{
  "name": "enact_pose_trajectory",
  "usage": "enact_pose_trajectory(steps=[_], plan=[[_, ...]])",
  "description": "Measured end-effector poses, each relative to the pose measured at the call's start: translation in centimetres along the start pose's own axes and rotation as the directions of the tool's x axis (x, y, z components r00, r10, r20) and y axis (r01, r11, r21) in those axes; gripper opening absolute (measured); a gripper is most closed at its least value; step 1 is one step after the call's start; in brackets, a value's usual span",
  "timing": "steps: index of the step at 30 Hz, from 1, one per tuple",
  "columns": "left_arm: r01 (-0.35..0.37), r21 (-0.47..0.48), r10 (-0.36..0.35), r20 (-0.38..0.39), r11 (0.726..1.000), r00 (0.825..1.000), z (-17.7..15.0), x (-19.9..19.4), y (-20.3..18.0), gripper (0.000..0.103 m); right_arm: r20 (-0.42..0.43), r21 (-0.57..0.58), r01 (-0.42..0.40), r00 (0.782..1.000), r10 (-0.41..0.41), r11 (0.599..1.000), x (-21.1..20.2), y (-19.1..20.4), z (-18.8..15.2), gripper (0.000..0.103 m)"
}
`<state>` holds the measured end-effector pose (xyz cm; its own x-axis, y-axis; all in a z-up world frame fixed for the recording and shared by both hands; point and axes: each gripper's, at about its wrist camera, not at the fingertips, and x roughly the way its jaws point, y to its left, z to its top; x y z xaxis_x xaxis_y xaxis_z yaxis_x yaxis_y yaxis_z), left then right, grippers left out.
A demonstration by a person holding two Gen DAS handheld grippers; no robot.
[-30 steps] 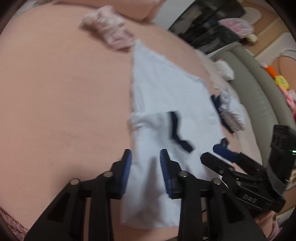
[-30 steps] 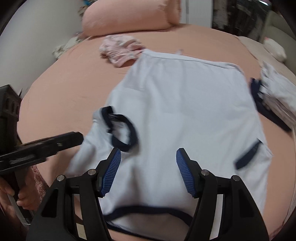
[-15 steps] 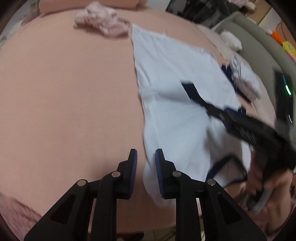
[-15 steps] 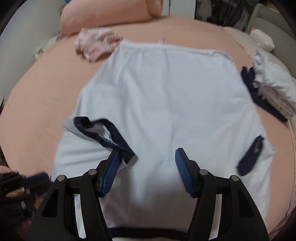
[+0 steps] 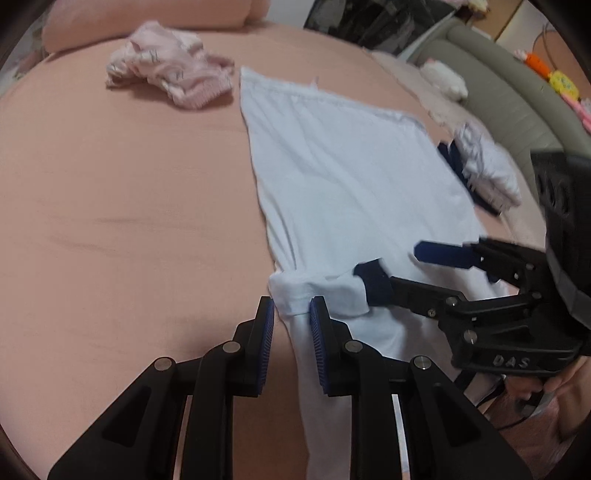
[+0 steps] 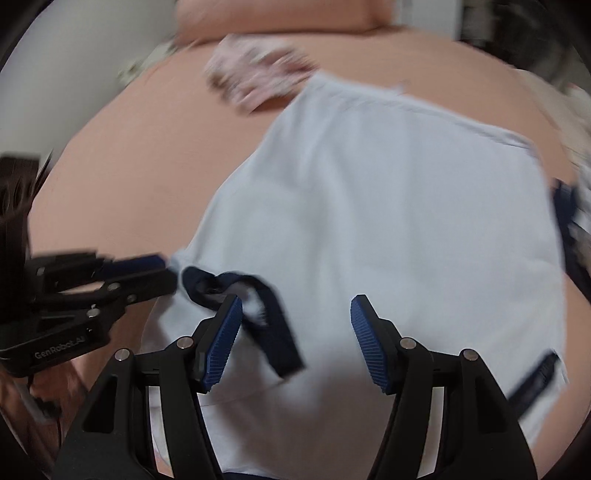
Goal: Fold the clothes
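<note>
A pale blue shirt (image 5: 351, 177) (image 6: 388, 221) with navy trim lies flat on the pink bed (image 5: 110, 203). Its left sleeve is bunched and folded inward, with the navy cuff (image 5: 373, 284) (image 6: 273, 321) on the shirt body. My left gripper (image 5: 291, 321) (image 6: 162, 271) hovers at the shirt's left edge. Its jaws are narrow, with a strip of fabric and some bare bed showing between them. My right gripper (image 6: 295, 332) (image 5: 402, 269) is wide open over the shirt, its left finger touching the cuff. The right wrist view is blurred.
A crumpled pink garment (image 5: 170, 77) (image 6: 258, 74) lies beyond the shirt's far left corner. A heap of white and navy clothes (image 5: 484, 173) sits to the shirt's right. A pink pillow (image 5: 147, 18) and a grey sofa (image 5: 509, 92) border the bed.
My left jaws have narrowed since a second ago and now sit at the bunched sleeve. The right gripper, still open, has swung in to the navy cuff.
</note>
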<state>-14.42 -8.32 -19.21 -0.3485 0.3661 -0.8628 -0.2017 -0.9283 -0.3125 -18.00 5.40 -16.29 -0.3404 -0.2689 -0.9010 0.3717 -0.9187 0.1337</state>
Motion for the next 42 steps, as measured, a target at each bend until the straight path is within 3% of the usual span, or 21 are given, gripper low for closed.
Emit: enact_pose_trajectory(steps=[2, 6, 8, 10, 14, 18, 24, 27, 30, 32, 36, 38, 42], plan=[[0.0, -0.004, 0.0, -0.035, 1.0, 0.999, -0.1, 0.9, 0.0, 0.023, -0.038, -0.062, -0.03, 0.999, 0.028, 0.998, 1.1, 0.9, 0.4, 0.063], [0.023, -0.01, -0.023, -0.039, 1.0, 0.999, -0.2, 1.1, 0.2, 0.018, -0.082, -0.219, -0.004, 0.997, -0.014, 0.976, 3.0, 2.9, 1.6, 0.062], [0.04, -0.021, -0.041, -0.045, 0.999, 0.998, -0.2, 1.2, 0.4, 0.021, -0.082, -0.237, 0.01, 0.996, -0.03, 0.971, 3.7, 3.0, 2.2, 0.061], [0.058, -0.032, -0.059, -0.05, 0.998, 0.997, -0.2, 1.3, 0.7, 0.021, -0.059, -0.204, 0.06, 0.996, -0.074, 0.977, 4.1, 2.5, 2.9, 0.061], [0.064, 0.019, -0.062, -0.058, 0.998, 0.996, -0.5, 1.2, -0.3, 0.028, -0.041, -0.108, 0.005, 0.999, -0.009, 0.994, 4.8, 1.6, 3.8, 0.064], [0.069, 0.059, -0.065, -0.072, 0.996, 0.995, -1.0, 1.2, -0.9, 0.029, 0.017, -0.018, 0.029, 0.999, -0.029, 0.999, 5.2, 1.0, 4.4, 0.063], [0.085, 0.066, -0.081, -0.064, 0.994, 0.995, -1.1, 0.8, -0.8, 0.03, 0.086, 0.272, -0.092, 0.994, 0.072, 0.958, 3.7, -4.1, 4.7, 0.062], [0.09, 0.01, -0.09, 0.007, 0.996, 0.996, -0.5, -0.8, 0.3, 0.03, 0.091, 0.289, -0.107, 0.992, 0.084, 0.951, 2.1, -4.6, 4.4, 0.063], [0.071, -0.042, -0.068, 0.075, 0.997, 0.995, 0.0, -2.0, 1.5, 0.03, 0.093, 0.202, -0.122, 0.99, 0.105, 0.972, 0.1, -3.0, 3.1, 0.063], [0.048, -0.057, -0.043, 0.089, 0.997, 0.995, 0.2, -1.7, 1.6, 0.03, 0.079, 0.123, -0.086, 0.994, 0.077, 0.989, -0.6, -1.5, 2.1, 0.063], [0.021, -0.026, -0.02, 0.04, 0.999, 0.999, 0.1, 0.4, 0.6, 0.03, 0.023, -0.036, 0.051, 0.998, -0.051, 0.998, 0.4, 1.5, -0.4, 0.062], [-0.011, -0.002, 0.011, 0.017, 1.0, 1.0, -0.2, 1.5, 0.0, 0.037, 0.019, 0.023, 0.118, 0.993, -0.118, 0.993, 1.5, 1.0, -1.3, 0.061], [-0.062, 0.015, 0.062, 0.058, 0.998, 0.996, 0.2, 1.5, -0.5, 0.039, 0.073, 0.132, 0.222, 0.97, -0.233, 0.966, 0.7, -0.2, -3.6, 0.062]])
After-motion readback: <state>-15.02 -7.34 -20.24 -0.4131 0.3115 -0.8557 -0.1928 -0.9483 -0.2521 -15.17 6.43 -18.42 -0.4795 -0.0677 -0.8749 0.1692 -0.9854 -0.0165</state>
